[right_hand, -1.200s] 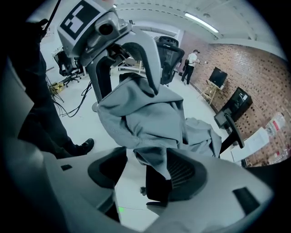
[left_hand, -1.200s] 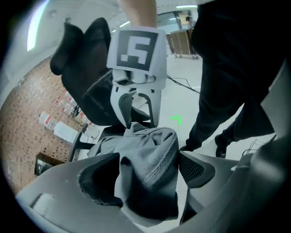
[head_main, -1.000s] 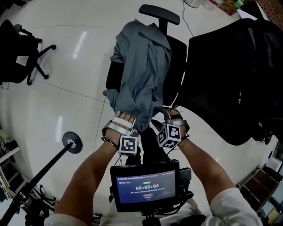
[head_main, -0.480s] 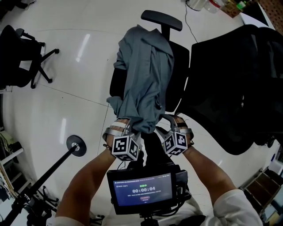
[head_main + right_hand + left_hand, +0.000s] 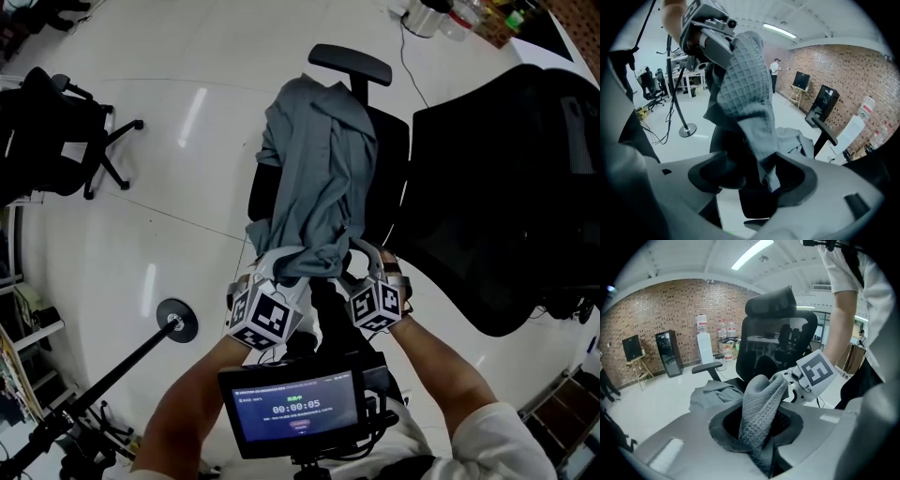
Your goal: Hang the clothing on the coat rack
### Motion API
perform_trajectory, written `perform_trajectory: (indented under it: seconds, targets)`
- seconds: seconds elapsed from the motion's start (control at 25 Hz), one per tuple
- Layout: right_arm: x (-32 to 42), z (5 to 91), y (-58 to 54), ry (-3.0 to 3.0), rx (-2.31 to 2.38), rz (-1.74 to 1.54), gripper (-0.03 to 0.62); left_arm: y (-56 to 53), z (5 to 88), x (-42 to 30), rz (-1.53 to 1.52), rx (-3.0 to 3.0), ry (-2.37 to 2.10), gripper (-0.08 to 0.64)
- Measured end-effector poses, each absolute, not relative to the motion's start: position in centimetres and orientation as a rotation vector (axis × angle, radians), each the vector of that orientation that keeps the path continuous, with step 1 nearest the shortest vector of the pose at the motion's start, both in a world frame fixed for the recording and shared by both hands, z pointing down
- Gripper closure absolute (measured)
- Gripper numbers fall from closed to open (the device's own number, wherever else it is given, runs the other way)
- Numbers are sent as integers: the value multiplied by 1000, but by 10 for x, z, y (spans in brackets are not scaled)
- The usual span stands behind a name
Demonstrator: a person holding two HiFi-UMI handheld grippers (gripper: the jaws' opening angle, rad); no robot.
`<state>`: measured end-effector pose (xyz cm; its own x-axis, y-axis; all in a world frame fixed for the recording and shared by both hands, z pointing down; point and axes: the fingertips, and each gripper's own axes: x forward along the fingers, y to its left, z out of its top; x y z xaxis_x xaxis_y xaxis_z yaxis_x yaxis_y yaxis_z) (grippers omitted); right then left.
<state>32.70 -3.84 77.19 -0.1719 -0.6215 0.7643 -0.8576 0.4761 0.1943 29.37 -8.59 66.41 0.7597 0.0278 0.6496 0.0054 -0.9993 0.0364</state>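
Observation:
A grey waffle-knit garment [image 5: 319, 178] lies draped over the back and seat of a black office chair [image 5: 352, 66]. Both grippers are at its lower hem, which is bunched and lifted. My left gripper [image 5: 281, 272] has just closed and is shut on a fold of the grey cloth [image 5: 761, 404]. My right gripper [image 5: 354, 267] has just been opening. Its jaws stand wide, and a strip of the same cloth [image 5: 750, 103] hangs down between them, resting against one jaw. In the right gripper view the left gripper [image 5: 710, 35] holds the cloth up above.
A black pole on a round base [image 5: 176, 321] stands on the white floor at lower left. A large black cover [image 5: 506, 187] lies over something to the right of the chair. Another black office chair [image 5: 56, 131] is at far left. A small screen [image 5: 295, 408] hangs at my chest.
The left gripper rolled, closed on the hem and rose with it. The right gripper rose a little beside it. The hem is now bunched up between the two grippers.

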Motion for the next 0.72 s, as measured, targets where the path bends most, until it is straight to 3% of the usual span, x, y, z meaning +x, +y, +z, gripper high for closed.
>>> perform_trajectory:
  seconds: [0.4,0.6,0.72]
  targets:
    - [359,737,-80,-1870,1330,241,258,-97,635,295,1060,2931,-44,492]
    - [350,738,-90,-1927,1242,249,293,-98,620,300,1031,2953,-40,492]
    - [348,728,-103,-1954,1234,241,415,-104,609,306,1002,2966,-50,492]
